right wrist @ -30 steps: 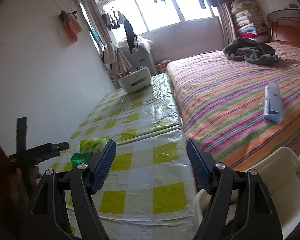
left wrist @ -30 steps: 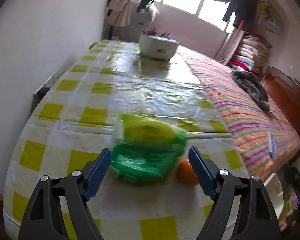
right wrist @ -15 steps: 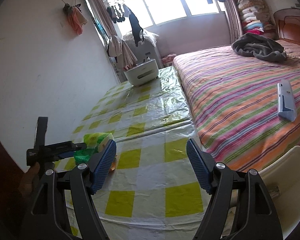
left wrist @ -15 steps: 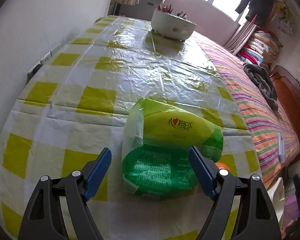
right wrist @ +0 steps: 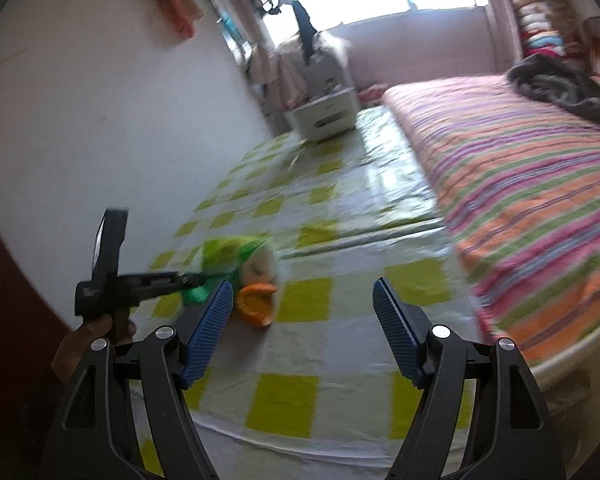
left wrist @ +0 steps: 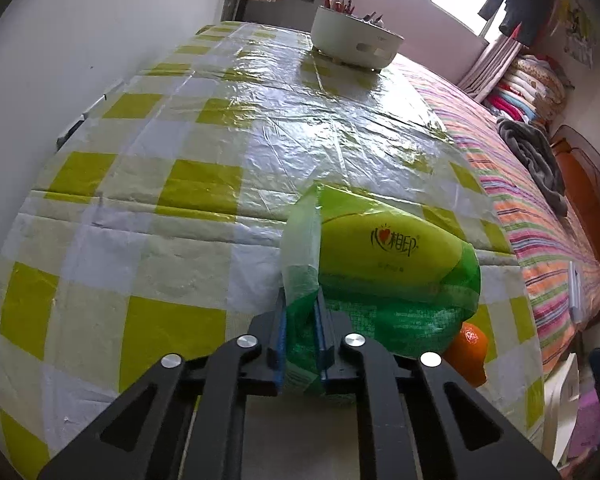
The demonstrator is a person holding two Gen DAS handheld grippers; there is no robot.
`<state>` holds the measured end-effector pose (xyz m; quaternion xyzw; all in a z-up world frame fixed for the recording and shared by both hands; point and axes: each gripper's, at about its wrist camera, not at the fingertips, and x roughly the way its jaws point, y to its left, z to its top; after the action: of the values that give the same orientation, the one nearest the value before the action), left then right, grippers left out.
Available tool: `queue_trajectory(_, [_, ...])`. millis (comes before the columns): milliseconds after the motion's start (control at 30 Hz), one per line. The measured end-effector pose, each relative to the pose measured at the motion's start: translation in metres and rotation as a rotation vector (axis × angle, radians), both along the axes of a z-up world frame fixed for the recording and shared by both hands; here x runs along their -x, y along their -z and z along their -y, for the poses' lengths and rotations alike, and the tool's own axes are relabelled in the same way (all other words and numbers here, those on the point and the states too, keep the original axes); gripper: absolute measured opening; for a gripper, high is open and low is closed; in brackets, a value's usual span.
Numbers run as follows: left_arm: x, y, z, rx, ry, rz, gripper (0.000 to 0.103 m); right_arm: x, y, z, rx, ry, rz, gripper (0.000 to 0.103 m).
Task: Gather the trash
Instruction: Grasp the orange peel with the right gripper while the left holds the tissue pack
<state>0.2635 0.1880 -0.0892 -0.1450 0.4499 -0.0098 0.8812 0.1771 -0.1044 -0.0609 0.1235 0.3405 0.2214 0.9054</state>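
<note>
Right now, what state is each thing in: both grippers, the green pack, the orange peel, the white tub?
Left gripper: just closed, pinching the pack's crimped end.
Right gripper: open, empty, above the tablecloth.
Green pack: lying on the tablecloth, gripped at one end.
Orange peel: lying beside the pack, not gripped.
White tub: upright at the table's far end.
</note>
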Motion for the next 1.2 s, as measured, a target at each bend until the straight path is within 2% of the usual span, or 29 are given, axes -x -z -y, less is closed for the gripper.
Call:
queue_trajectory(167, [0.007,-0.012,-0.003,0.007,-0.006,0.036,0.007,-0.015,0.014,-0.045,0.067,-0.135,-0.060,0.071])
queue_trajectory(300, [0.014,-0.021,-0.004,0.006,-0.004,0.059,0.006,-0.025,0.022,-0.075,0.141,-0.222,-0.087,0.060])
queue_trajectory(667, [0.032,-0.034,-0.027,0.032,-0.036,0.098,0.006,-0.054,0.036,-0.108,0.280,-0.265,-0.121,0.050])
queue_trajectory(700, [0.034,-0.035,-0.028,0.036,-0.035,0.100,0.006,-0.057,0.039,-0.110,0.290,-0.267,-0.129,0.041])
queue_trajectory(833, [0.040,-0.040,-0.033,0.041,-0.037,0.117,0.006,-0.058,0.049,-0.117,0.310,-0.274,-0.156,0.037])
queue_trajectory(867, [0.041,-0.042,-0.034,0.045,-0.035,0.121,0.006,-0.059,0.051,-0.119,0.317,-0.273,-0.162,0.034])
queue_trajectory(933, [0.044,-0.044,-0.034,0.047,-0.030,0.128,0.006,-0.058,0.053,-0.122,0.330,-0.276,-0.166,0.014])
queue_trajectory(1000, [0.045,-0.046,-0.033,0.048,-0.025,0.134,0.006,-0.057,0.054,-0.124,0.331,-0.280,-0.166,0.007])
queue_trajectory(1100, [0.047,-0.049,-0.033,0.055,-0.019,0.146,0.006,-0.051,0.048,-0.127,0.349,-0.282,-0.144,0.006])
queue_trajectory(1200, [0.049,-0.052,-0.031,0.071,-0.014,0.156,0.006,-0.046,0.039,-0.119,0.324,-0.271,-0.128,0.006])
